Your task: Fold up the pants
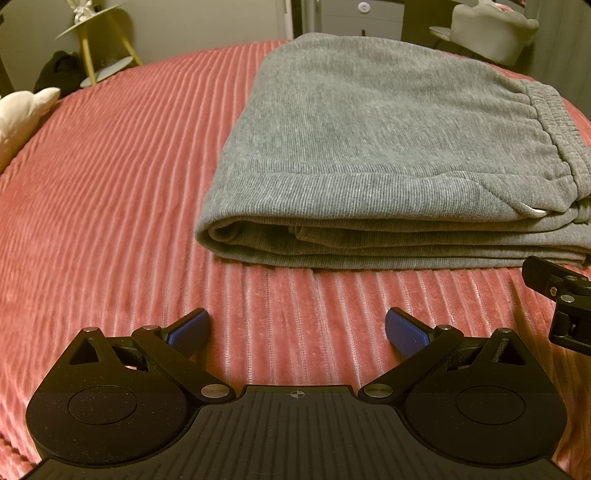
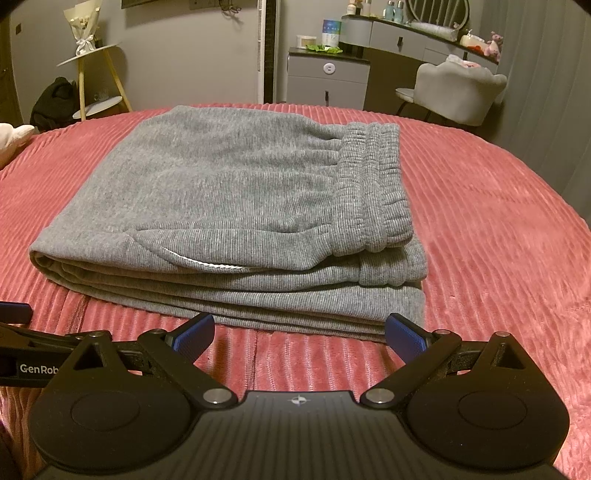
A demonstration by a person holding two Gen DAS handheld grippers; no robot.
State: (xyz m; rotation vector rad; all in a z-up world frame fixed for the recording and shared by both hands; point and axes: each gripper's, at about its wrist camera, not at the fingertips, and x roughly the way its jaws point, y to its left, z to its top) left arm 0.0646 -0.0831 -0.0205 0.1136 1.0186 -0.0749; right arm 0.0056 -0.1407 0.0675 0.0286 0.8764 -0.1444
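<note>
Pants (image 1: 369,147): right end cut by frame edge in left wrist view; inner layers of the fold hidden, count unclear. Pocket (image 2: 207,258) interior not visible. Right gripper (image 1: 561,295) only partly in left view, cut at right edge, finger spread unreadable there. Left gripper (image 2: 14,332) clipped at left edge in right wrist view, logo text cut off after "GenRob". White pillow (image 1: 22,114) cut by left edge. Dark bundle on floor (image 2: 55,103) too dim to identify. Bottles on dresser (image 2: 391,9) too small, labels illegible. Bed (image 2: 498,240) near edge hidden below both gripper bodies.
</note>
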